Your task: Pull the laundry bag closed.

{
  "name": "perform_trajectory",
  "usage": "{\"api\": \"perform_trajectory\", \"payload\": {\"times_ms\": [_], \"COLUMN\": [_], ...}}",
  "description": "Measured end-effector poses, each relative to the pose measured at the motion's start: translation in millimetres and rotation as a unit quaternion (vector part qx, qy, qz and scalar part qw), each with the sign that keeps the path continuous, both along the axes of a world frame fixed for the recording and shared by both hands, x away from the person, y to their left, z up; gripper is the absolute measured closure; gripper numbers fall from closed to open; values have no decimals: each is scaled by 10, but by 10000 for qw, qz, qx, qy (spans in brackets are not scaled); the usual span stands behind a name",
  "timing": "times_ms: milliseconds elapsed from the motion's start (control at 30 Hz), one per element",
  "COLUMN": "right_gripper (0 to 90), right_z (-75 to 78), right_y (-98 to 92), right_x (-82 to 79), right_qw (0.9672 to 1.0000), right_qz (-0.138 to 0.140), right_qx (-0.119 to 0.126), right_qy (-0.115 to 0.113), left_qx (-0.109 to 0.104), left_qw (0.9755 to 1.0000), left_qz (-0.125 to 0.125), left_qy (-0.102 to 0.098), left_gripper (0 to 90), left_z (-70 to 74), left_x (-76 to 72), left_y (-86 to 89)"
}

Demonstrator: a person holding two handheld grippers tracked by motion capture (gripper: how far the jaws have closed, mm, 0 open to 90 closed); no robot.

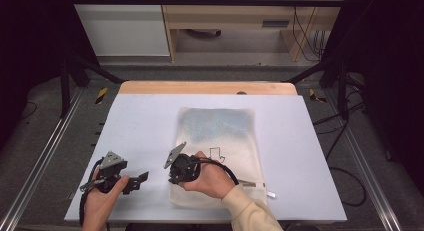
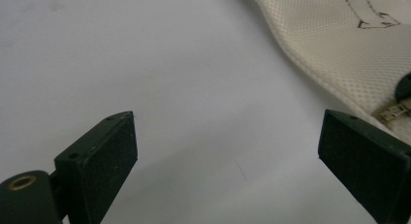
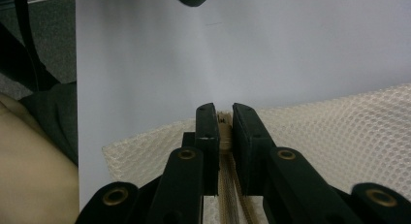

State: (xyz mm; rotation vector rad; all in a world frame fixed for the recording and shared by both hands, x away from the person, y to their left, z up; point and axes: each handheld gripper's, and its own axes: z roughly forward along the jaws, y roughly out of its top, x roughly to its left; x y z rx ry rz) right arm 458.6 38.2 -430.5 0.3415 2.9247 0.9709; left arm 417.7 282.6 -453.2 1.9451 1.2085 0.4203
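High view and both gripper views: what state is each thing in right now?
Mesh bag: lying flat on the table, something bluish inside.
Zipper: its near-corner end clamped between the right gripper's fingers.
Right gripper: shut on the zipper at the bag's corner.
Left gripper: open, nothing between its fingers, beside the bag.
Table: covered by a white sheet.

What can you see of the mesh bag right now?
The mesh bag is cream netting, lying flat on the white table with something pale blue showing through its far half. An arrow outline is drawn mid-bag. A zipper runs along its near edge; the right gripper is shut on the zipper pull near the bag's corner.
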Motion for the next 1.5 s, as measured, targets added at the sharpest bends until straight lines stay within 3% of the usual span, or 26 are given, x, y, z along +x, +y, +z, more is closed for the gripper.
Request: {"api": "perform_trajectory", "payload": {"times_ms": [100, 333, 500, 533, 767, 900, 1167, 1333, 1367, 1500], "right_gripper": [819, 819, 819, 819, 819, 818, 819, 819, 819, 819], "right_z": [36, 59, 41, 34, 15, -5, 16, 32, 32, 43], "right_y": [-42, -66, -57, -56, -34, -40, -66, -72, -72, -78], "right_x": [15, 37, 57, 63, 35, 24, 41, 35, 35, 31], "right_qw": [9999, 9998, 9997, 9997, 9998, 9998, 9994, 9993, 9993, 9993], "right_qz": [20, -14, -13, 13, 4, 11, -13, -52, -52, -15], "right_qx": [98, 208, 219, 249, 202, 221, 336, 362, 362, 372], "right_qy": [19, 31, 45, 42, -8, -7, 8, 7, 7, -9], "left_qx": [-133, -53, -259, -360, -564, -414, -312, -562, -697, -700], "left_qw": [9997, 9981, 9951, 9934, 9906, 9903, 9885, 9851, 9838, 9820], "left_qz": [-217, -612, -955, -1080, -1196, -1255, -1373, -1464, -1463, -1538], "left_qy": [-47, 17, 78, 151, 351, 417, 557, 713, 761, 842], "left_gripper": [68, 68, 82, 90, 97, 104, 150, 224, 224, 308], "left_z": [48, 81, 84, 68, 7, -31, -87, -112, -120, -142], "left_x": [-102, -195, -223, -219, -185, -156, -111, -81, -74, -55], "left_y": [-134, -314, -410, -442, -544, -622, -697, -696, -698, -710]}}
